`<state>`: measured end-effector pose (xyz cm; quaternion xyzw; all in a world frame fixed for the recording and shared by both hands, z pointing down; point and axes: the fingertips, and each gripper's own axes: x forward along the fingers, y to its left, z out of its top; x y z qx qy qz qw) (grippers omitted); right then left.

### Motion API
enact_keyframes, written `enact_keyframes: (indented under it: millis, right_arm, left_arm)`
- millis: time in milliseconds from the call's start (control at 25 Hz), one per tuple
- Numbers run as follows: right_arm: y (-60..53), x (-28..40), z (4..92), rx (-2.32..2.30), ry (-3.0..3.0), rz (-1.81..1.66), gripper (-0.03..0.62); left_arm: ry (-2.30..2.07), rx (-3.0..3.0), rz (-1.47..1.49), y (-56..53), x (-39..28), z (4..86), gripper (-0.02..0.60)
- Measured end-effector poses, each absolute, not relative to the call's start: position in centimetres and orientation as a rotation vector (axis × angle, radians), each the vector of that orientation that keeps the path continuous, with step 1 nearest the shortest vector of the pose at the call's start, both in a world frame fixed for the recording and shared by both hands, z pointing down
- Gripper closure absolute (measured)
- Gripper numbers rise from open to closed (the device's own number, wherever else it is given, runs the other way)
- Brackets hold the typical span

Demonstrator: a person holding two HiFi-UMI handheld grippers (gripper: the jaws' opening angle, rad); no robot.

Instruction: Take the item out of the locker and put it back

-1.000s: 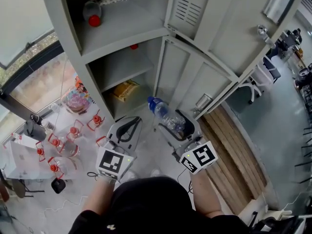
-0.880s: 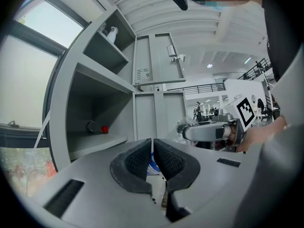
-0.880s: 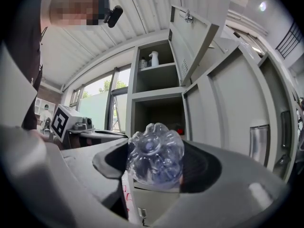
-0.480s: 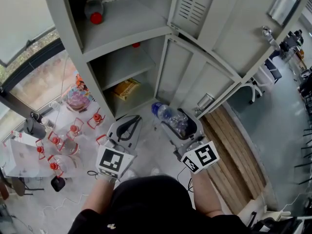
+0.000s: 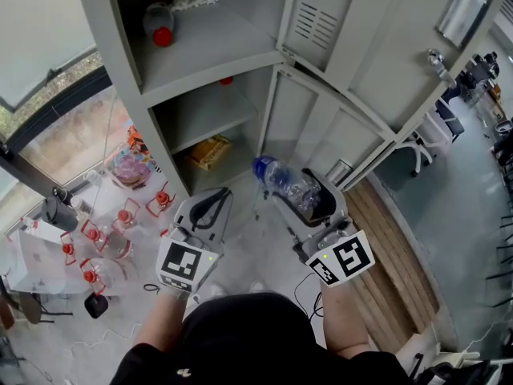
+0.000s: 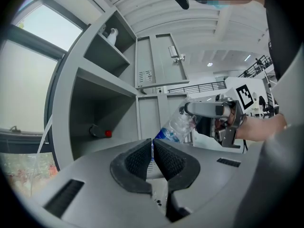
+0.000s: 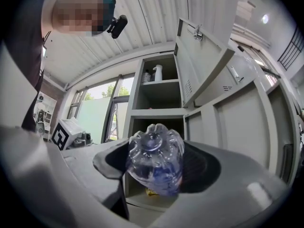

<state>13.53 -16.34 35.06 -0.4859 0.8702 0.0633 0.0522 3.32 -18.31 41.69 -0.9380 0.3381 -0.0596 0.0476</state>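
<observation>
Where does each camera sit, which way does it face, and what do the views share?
Head view: head-worn, facing steeply down at the open locker; forearms, left gripper and right gripper show.
Left gripper view: on that gripper, along its shut jaws into the locker; the right hand shows.
Right gripper view: on that gripper, along jaws clamped on the bottle, toward the locker; the torso shows.
Shared: all show bottle and locker.

bottle [image 5: 282, 185] sits before the open locker [image 5: 103, 50], a packet [image 5: 208, 151], perhaps, inside it.
</observation>
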Motion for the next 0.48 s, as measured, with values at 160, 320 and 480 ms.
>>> enact_keyframes:
  millis: [160,320,480]
  right_arm:
    - [-16.7,13.4,32.3,-1.440,2.636,0.215,0.304]
    - [-16.9,13.2,29.1,-1.410,2.622,0.248,0.304]
    - [-17.3,12.9,25.8,-1.387,2.605,0.289,0.304]
  left_arm:
    - [1.039,-2.842,-0.149,-19.1,2.6,39.7,0.568]
    - [1.066,-2.809,-0.142,-19.9,1.8,37.1,0.568]
    - [1.069,-2.794,-0.114,-20.4,1.3,34.6,0.568]
